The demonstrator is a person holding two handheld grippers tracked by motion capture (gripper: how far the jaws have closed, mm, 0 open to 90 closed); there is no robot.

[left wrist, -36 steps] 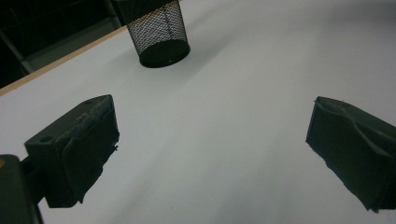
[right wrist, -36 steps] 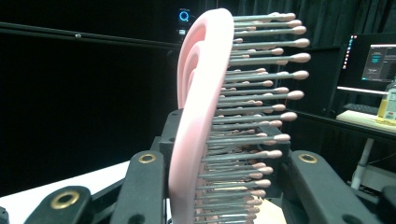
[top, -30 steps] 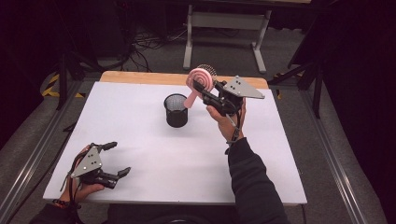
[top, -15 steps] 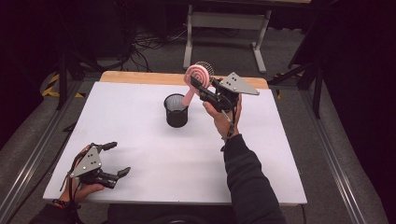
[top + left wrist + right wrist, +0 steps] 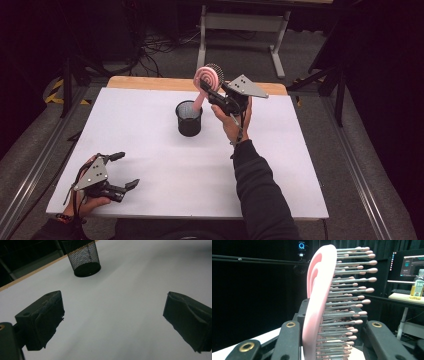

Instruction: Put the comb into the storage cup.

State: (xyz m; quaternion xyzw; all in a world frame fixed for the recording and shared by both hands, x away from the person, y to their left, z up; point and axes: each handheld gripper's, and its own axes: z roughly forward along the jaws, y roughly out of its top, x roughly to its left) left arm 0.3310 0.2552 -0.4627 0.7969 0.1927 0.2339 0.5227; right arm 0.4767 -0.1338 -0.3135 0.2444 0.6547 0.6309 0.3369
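Observation:
A pink hairbrush (image 5: 207, 78) with dark, pink-tipped bristles is held up at the back of the white table (image 5: 165, 165). My right gripper (image 5: 210, 92) is shut on it just below the head. The brush's pink handle slants down to the left, and its end is at the rim of a black mesh cup (image 5: 189, 119). In the right gripper view the hairbrush (image 5: 319, 290) stands upright between the two black jaws of my right gripper (image 5: 329, 340), bristles to the right. My left gripper (image 5: 127, 170) rests at the table's front left, open with nothing in it. In its own view, my left gripper (image 5: 117, 317) faces the mesh cup (image 5: 85, 257), which is farther off.
A wooden strip (image 5: 150, 82) runs along the table's back edge. Behind it are a metal stand (image 5: 240, 22) and floor cables (image 5: 160, 45). A monitor (image 5: 412, 265) and a bottle (image 5: 418, 286) sit on a desk far off.
My right hand has carried the brush a little to the left, bringing the handle's end over the cup. The left gripper has stayed where it was.

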